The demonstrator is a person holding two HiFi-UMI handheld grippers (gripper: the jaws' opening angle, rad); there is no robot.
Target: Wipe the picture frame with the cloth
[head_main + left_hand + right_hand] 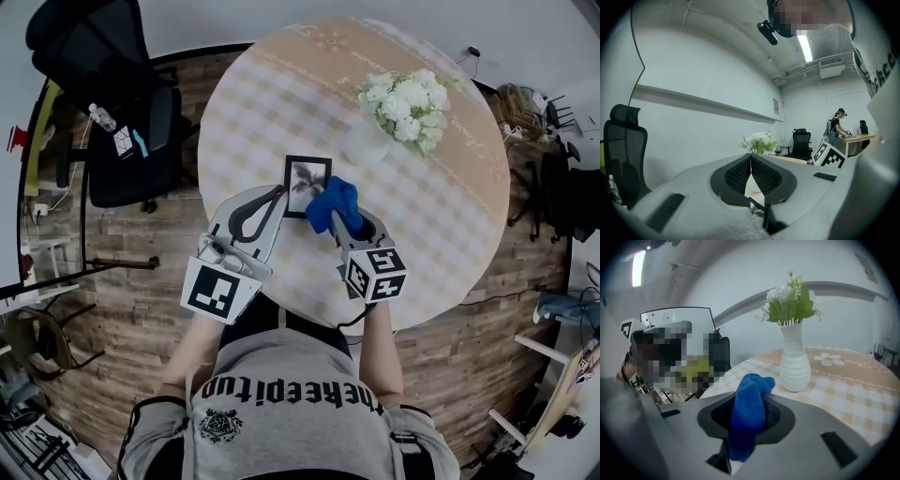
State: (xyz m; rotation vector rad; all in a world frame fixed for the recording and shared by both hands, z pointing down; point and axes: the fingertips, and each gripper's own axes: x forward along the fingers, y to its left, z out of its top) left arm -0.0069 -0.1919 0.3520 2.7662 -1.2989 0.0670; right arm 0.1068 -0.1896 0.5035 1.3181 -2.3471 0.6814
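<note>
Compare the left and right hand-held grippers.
The left hand-held gripper is shut on nothing, while the right hand-held gripper clamps the blue cloth. The left one's tip sits at the left edge of the picture frame, and the right one holds its cloth against the frame's lower right corner. Both are grey, with jaws closed.

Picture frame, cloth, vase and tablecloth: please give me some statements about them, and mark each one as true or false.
1. The right claw holds a blue cloth. True.
2. The vase holds red blooms. False: the flowers are white.
3. The picture frame has a black border. True.
4. The tablecloth is plain black. False: it is pale and checked.
</note>
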